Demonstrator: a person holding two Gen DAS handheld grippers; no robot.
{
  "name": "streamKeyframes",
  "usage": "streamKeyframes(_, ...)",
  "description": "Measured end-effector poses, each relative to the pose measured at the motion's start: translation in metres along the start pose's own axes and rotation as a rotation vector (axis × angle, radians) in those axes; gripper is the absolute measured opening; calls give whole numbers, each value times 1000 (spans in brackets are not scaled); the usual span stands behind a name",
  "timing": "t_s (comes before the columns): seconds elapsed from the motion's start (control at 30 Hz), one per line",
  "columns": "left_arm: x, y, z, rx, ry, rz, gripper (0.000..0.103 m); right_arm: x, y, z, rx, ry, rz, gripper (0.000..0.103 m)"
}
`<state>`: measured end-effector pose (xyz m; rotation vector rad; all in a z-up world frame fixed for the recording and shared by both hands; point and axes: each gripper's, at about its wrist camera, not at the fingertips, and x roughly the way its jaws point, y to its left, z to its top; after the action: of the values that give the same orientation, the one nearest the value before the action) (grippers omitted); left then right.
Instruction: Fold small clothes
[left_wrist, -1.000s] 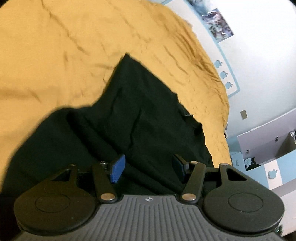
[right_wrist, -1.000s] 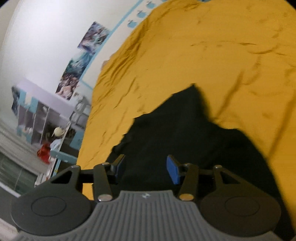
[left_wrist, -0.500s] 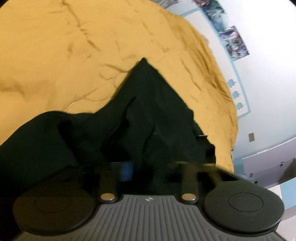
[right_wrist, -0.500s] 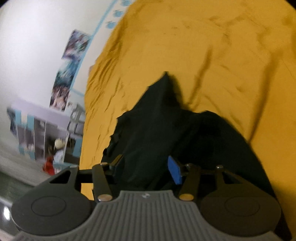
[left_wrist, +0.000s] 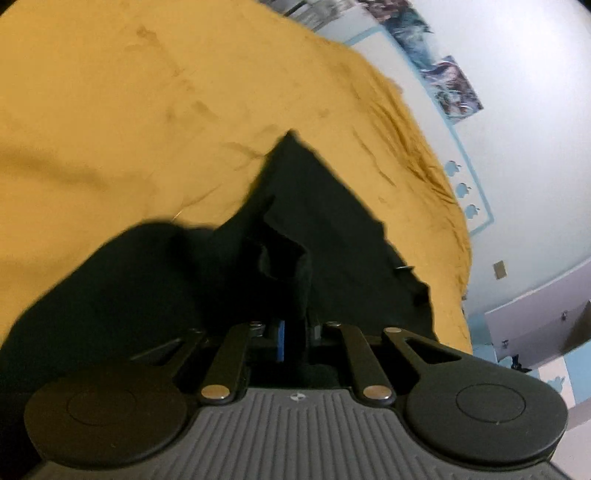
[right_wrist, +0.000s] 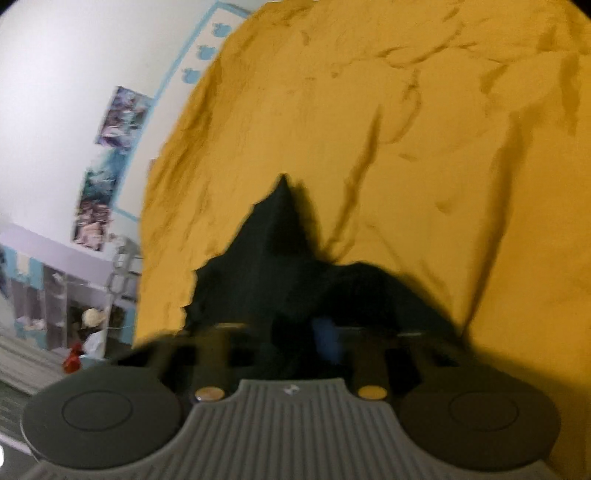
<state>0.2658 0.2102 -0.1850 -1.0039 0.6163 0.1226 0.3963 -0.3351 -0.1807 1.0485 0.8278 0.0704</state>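
Observation:
A black garment (left_wrist: 332, 229) lies on the mustard-yellow bedcover (left_wrist: 129, 110), its far corner pointing away from me. My left gripper (left_wrist: 293, 332) is shut on a bunched fold of the black garment, which rises between the jaws. In the right wrist view the same black garment (right_wrist: 266, 251) lies on the bedcover (right_wrist: 424, 147). My right gripper (right_wrist: 295, 339) is blurred; its jaws are close together with black cloth between them, pinching the garment's near edge.
The bed's edge runs along a white wall with posters (left_wrist: 454, 88) and a blue apple-pattern border (left_wrist: 465, 192). A lilac and blue shelf unit (right_wrist: 48, 288) with toys stands beyond the bed. A cabinet (left_wrist: 535, 325) stands at the right.
Both grippers dropped onto the near edge of the black garment and closed on it, the left first, then the right. The cloth bunched up between the jaws.

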Motion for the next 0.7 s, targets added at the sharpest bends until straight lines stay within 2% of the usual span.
streamKeyframes(0.07,-10,-3,-1,17,-31,-33,8,-10,0,1,12,-19,21,0)
streamKeyframes(0.13,-14,-7,-1,50,-44,1,8,-25,6,1,-26,-62,33,0)
streamKeyframes(0.2,-4,-5,-3,64,9,70,8,-24,5,1,-61,-54,-40,0)
streamKeyframes(0.27,-2,-4,-5,62,24,74,9,-11,-3,1,-79,-3,-115,2)
streamKeyframes(0.3,-5,-5,-3,62,31,70,9,-7,-9,1,-73,19,-122,2)
streamKeyframes(0.37,-18,-10,0,57,28,75,14,-12,-15,1,-36,16,-92,16)
streamKeyframes(0.43,-34,-17,3,101,1,124,14,-25,-14,2,-27,19,-81,36)
streamKeyframes(0.5,-53,-27,3,166,-44,156,14,-43,-8,1,-59,-13,-86,38)
streamKeyframes(0.57,-61,-43,8,204,-87,165,20,-57,2,1,-123,-59,-59,38)
streamKeyframes(0.63,-61,-53,14,234,-98,125,26,-56,21,5,-215,-80,-4,39)
streamKeyframes(0.7,-49,-63,20,256,-87,60,28,-43,40,8,-283,-79,48,40)
